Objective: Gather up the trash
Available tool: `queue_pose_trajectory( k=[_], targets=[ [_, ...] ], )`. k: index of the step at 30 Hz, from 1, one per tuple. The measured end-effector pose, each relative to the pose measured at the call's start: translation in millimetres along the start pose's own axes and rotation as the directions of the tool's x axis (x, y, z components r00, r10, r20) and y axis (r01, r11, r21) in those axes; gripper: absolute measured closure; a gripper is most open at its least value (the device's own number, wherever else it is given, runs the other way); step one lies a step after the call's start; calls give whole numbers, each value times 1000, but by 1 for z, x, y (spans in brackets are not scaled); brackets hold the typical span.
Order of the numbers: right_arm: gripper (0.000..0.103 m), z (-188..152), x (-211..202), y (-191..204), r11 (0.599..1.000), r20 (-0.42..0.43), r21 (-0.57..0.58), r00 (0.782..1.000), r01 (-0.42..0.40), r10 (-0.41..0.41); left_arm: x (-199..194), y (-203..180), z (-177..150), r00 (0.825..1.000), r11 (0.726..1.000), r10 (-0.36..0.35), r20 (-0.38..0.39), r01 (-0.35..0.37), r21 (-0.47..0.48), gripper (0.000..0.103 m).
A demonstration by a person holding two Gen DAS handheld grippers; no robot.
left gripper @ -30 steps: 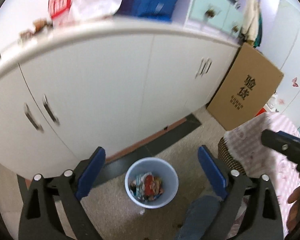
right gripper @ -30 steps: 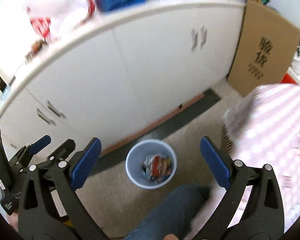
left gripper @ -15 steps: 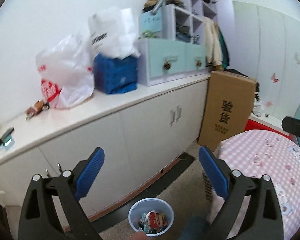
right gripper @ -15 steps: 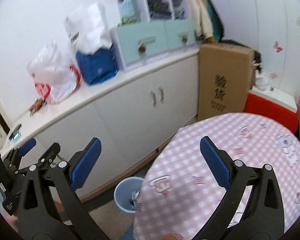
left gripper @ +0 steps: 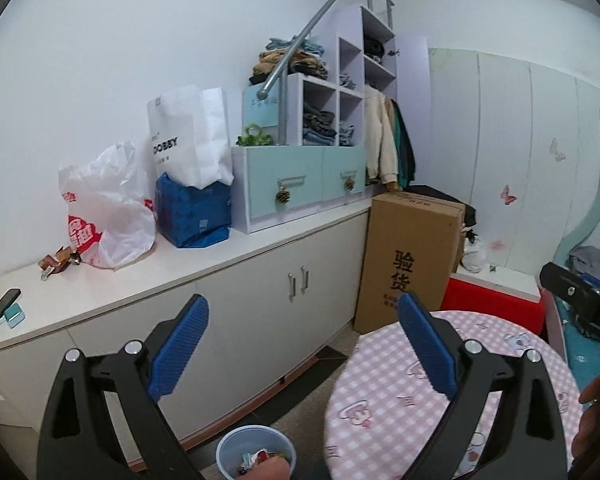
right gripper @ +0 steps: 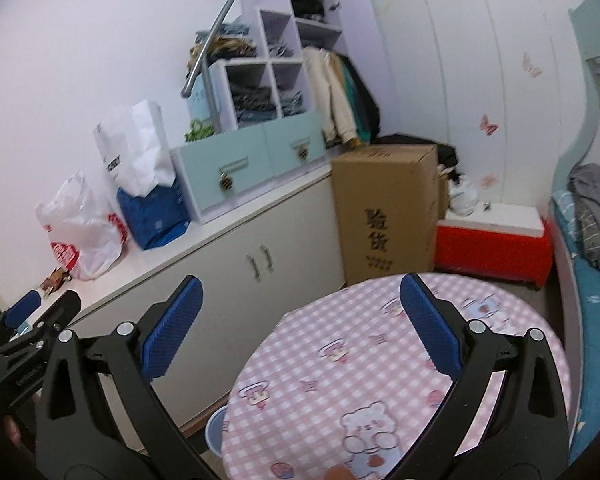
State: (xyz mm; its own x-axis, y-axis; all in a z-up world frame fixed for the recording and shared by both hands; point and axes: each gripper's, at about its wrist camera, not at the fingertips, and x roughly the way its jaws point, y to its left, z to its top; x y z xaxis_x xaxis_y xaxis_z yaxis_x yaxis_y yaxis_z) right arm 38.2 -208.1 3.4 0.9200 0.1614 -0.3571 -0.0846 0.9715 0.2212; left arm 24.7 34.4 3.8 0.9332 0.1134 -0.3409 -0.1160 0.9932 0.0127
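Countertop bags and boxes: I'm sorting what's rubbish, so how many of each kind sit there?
White plastic bag: 1
White paper bag: 1
Blue bag: 1
Total: 3
The cardboard box stands on the floor, not on the countertop.

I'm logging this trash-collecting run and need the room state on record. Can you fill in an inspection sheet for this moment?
Surface: round table under a pink checked cloth, no loose items seen.
Job's things: blue bin on the floor, wrappers inside.
Clutter: plastic bag, wrapper scraps and phone on the counter.
Grippers: left gripper and right gripper open, empty.
Cables: nothing seen.
Surroundings: cardboard box, shelves, bed.
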Motion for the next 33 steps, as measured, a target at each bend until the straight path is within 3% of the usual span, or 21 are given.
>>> queue_pose_trajectory(
  k=[4,14,33],
  targets=[
    [6,5,-14,-2,1000,30,-16,999,20,-20,-13,-13,4,999,1000,-32,3,32,-1,9],
    [6,9,-32,15,998,72,-61,997,14,-10,-35,-11,12,999,1000,-23,38,24,-19,9],
    [6,8,-34,23,996,77,-85,997,19,-13,-40,-6,17,999,999,-14,50,16,-32,9]
  ],
)
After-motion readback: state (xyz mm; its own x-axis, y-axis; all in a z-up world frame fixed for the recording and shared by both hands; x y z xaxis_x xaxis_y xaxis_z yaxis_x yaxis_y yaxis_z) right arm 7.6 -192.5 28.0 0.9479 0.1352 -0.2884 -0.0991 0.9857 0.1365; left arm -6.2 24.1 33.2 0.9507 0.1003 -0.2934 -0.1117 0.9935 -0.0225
